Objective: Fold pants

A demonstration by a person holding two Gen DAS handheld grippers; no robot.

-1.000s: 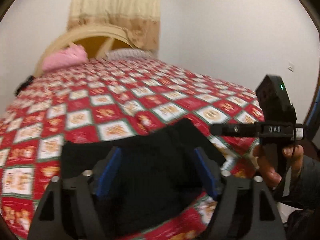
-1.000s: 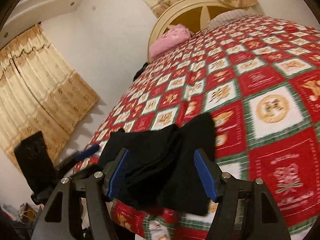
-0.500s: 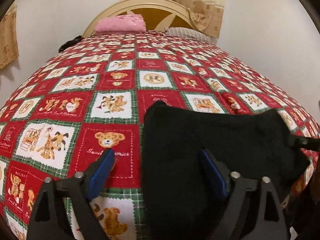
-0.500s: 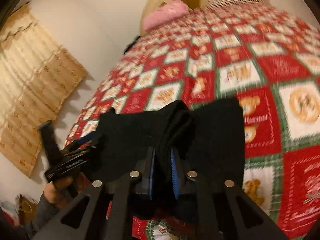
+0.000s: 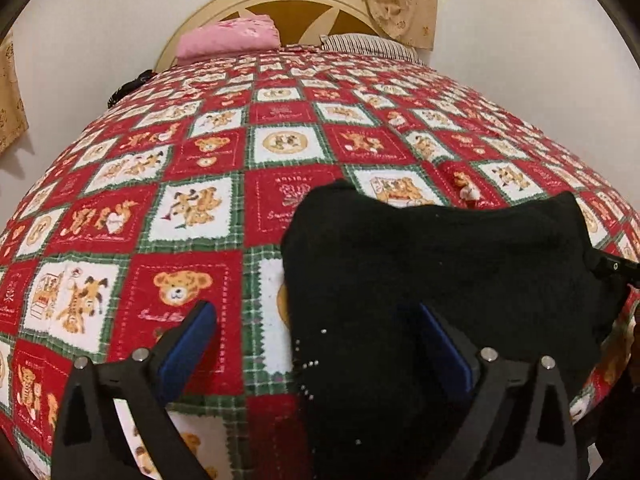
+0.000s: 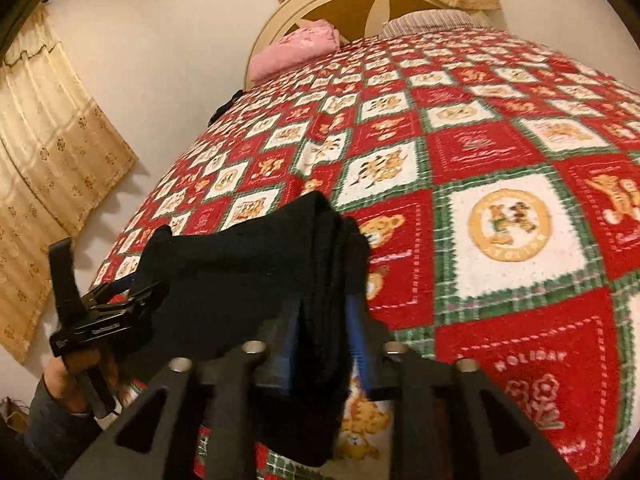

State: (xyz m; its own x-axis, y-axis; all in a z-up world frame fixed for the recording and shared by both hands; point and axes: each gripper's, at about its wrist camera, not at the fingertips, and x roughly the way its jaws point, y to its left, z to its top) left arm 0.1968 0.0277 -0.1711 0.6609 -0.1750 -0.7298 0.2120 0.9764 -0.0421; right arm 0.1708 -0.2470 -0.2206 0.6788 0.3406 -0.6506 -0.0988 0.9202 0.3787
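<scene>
the black pants (image 5: 432,280) are seen bunched in a folded heap near the foot edge of the bed, on the red teddy-bear quilt (image 5: 192,216).

the left gripper (image 5: 316,344) is held with its blue-padded fingers (image 5: 188,340) spread wide and released. nothing is pinched between them. the left finger is seen over bare quilt, while the right finger is over the black fabric, so the pile's left edge falls in the gap between the two.

the right gripper (image 6: 324,328) is clenched on the pants (image 6: 248,268): a thick stack of folded layers is squeezed between the two blue fingers (image 6: 356,332), with the fold standing up ahead of the fingertips and a bit of cloth hanging down below them. the rest of the fabric is spread off to the left of those fingers, toward the left gripper (image 6: 120,300), which is seen at the far end of the pile with the person's hand (image 6: 76,372) wrapped round its handle.

well beyond both sets of fingers, a pink pillow (image 5: 228,40) and a striped pillow (image 5: 368,44) are propped by the cream headboard (image 5: 280,0), and beige curtains (image 6: 52,152) are hung on the wall to the left.
</scene>
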